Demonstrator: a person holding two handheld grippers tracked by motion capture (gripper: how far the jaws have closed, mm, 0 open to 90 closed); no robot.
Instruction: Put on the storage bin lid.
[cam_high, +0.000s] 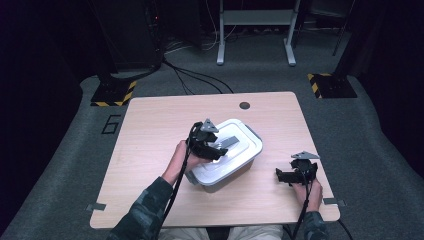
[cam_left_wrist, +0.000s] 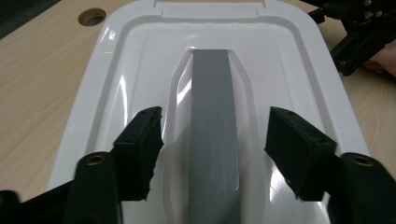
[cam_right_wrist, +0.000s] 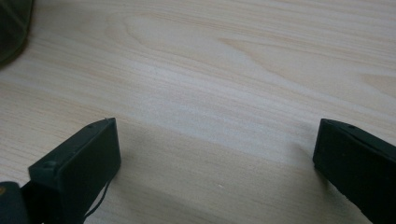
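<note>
Left gripper: jaws spread, straddling the grey handle without touching it, above the white lid of the storage box. Box: mid-table, set askew. Right gripper: jaws wide apart, nothing between them, low over bare wood right of the box.

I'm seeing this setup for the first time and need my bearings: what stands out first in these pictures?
A white plastic box with a grey handle on its lid sits near the middle of the wooden table. The left gripper hangs over the lid, its jaws open on either side of that handle. The right gripper rests apart near the table's right edge, jaws open over bare wood.
</note>
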